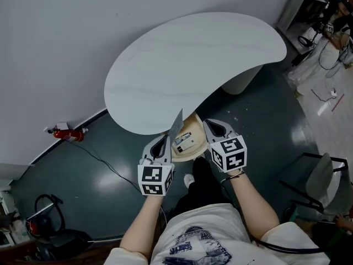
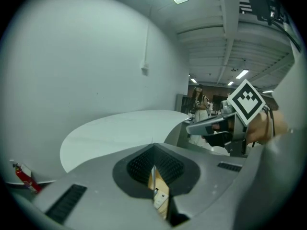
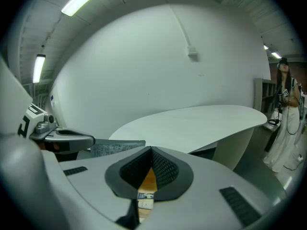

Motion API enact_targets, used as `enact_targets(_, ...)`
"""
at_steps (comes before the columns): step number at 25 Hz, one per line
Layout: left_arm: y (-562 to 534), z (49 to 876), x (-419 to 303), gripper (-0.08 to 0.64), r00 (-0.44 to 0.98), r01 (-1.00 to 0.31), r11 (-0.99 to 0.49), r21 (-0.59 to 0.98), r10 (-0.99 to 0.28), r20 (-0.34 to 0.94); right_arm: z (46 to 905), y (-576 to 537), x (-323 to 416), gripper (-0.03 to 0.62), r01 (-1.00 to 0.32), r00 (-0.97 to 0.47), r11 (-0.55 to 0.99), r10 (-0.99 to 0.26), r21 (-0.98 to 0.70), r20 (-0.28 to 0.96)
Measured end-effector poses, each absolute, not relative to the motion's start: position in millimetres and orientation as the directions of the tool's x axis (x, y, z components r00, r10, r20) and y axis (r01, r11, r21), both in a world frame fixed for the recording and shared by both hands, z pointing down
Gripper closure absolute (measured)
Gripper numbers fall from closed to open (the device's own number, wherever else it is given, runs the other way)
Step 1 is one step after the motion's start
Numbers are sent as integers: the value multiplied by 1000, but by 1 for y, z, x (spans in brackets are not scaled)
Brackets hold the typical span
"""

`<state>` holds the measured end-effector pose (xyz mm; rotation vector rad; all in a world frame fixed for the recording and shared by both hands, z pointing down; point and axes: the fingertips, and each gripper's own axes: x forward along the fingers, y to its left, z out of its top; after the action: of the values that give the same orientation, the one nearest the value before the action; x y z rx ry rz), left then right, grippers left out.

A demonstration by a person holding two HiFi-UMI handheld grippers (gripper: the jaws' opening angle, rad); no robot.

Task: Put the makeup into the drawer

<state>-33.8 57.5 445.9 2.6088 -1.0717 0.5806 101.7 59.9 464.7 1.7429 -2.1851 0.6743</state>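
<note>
Under the white curved table top [image 1: 193, 59] a wooden drawer [image 1: 197, 127] stands pulled out, with a small white box [image 1: 185, 142] lying in it. My left gripper [image 1: 164, 140] is shut on a thin flat grey makeup packet [image 1: 177, 125], which sticks up over the drawer's left side. The packet shows edge-on between the left pads [image 2: 151, 172], and as a printed sheet [image 3: 117, 149] in the right gripper view. My right gripper [image 1: 212, 125] is shut with nothing in it, over the drawer's right side. Below its tip lie the drawer's wood [image 3: 150, 180] and the box [image 3: 145, 196].
A red fire extinguisher [image 1: 69, 134] lies on the dark floor by the wall at left. The table's pedestal [image 1: 241, 80] stands behind the drawer. A chair [image 1: 324, 176] is at right, and a cable runs across the floor. A person [image 3: 287, 123] stands far off.
</note>
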Motion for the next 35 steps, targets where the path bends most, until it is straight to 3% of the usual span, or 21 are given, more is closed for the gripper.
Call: enact_targets(35, 79, 597, 22, 515, 709, -574, -794, 202, -358, 608, 587, 95, 131, 572, -963, -179, 28, -809, -267, 560)
